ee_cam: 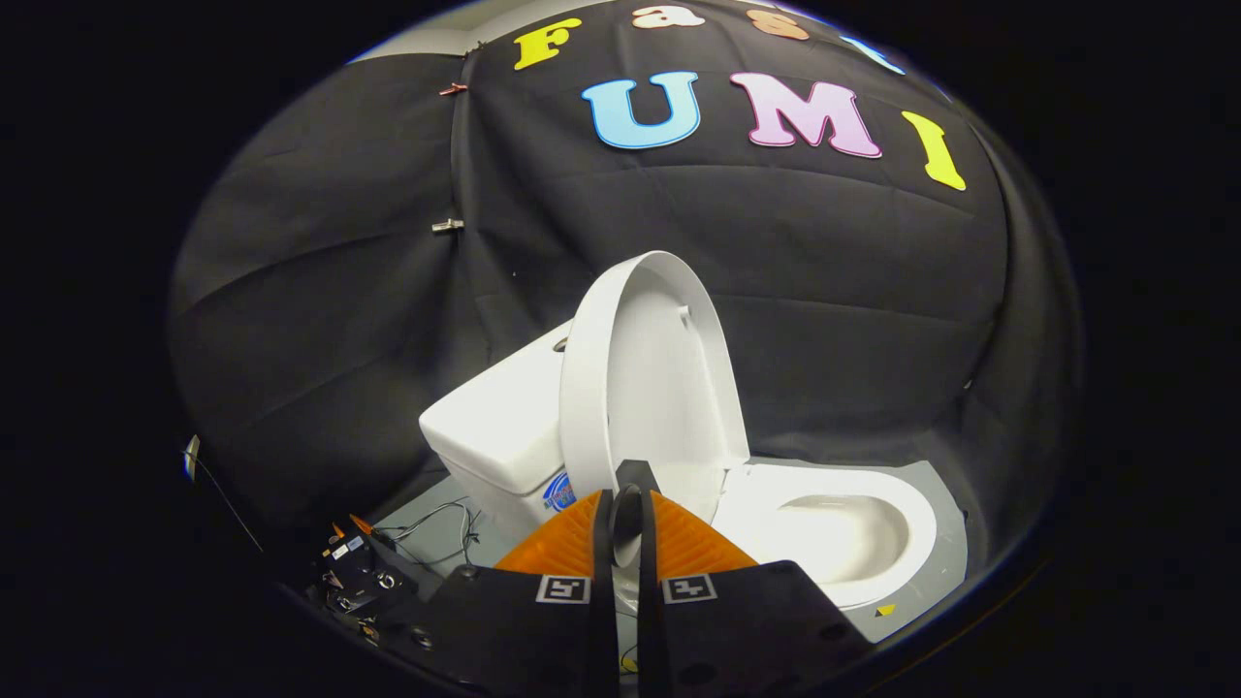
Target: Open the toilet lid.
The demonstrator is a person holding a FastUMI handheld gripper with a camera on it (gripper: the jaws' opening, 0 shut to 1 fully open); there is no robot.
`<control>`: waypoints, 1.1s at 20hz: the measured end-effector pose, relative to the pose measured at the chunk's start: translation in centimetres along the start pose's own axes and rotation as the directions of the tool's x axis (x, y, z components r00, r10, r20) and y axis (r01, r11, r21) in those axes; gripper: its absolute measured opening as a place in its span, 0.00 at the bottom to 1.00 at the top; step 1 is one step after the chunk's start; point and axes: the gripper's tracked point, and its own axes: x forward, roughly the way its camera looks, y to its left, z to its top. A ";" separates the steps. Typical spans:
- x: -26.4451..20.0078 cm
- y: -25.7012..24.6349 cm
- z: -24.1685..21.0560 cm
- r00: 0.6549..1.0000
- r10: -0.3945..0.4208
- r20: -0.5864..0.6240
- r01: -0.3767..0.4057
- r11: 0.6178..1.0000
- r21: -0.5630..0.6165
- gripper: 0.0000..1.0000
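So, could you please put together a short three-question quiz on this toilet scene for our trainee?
1. True or false: the toilet lid stands raised, leaning back toward the tank.
2. Multiple choice: the gripper fingers are A) spread wide apart, B) close together with a narrow gap, C) clamped on the bowl rim.
3. Fill in: with the lid up, the open ____ lies beyond the fingers, beside the lid.

Key
1. True
2. B
3. bowl
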 end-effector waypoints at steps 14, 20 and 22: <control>-2.0 -0.4 2.5 0.999 0.034 0.037 -0.034 0.999 0.014 0.99; -6.6 -1.9 8.3 0.985 0.020 0.169 -0.010 0.998 -0.060 0.99; -9.0 -3.0 10.4 0.975 -0.001 0.224 0.018 0.997 -0.076 0.99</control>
